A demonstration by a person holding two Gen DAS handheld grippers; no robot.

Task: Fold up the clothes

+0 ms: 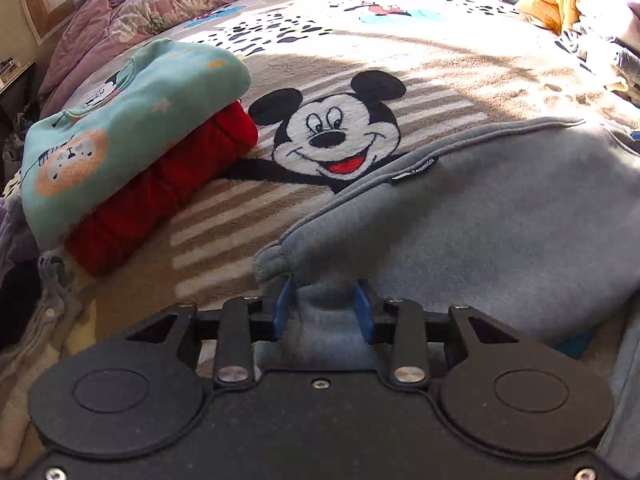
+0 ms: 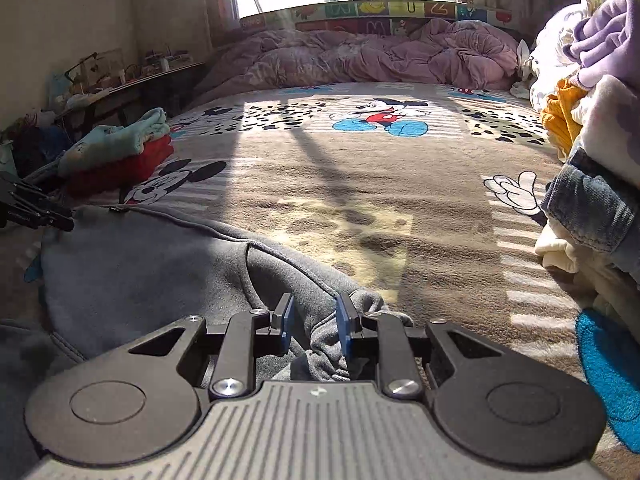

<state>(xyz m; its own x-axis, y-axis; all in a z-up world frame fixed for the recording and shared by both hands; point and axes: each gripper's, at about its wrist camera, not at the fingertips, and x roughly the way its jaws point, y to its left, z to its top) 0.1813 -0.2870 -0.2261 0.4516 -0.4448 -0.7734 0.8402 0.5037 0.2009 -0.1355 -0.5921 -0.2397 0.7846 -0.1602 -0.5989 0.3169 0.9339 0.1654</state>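
A grey fleece garment (image 1: 500, 220) lies on the Mickey Mouse blanket (image 1: 440, 72) at the near side of the bed. My left gripper (image 1: 325, 300) is shut on a bunched fold at its near left edge. In the right wrist view the same grey garment (image 2: 160, 264) spreads to the left, and my right gripper (image 2: 313, 320) is shut on a bunched fold at its near right end. The left gripper (image 2: 36, 210) shows at the far left edge of that view.
A folded stack, a mint printed top (image 1: 120, 120) over a red garment (image 1: 168, 188), sits left on the bed; it also shows in the right wrist view (image 2: 120, 148). A heap of unfolded clothes (image 2: 592, 120) is on the right. A pink quilt (image 2: 360, 56) lies at the far end.
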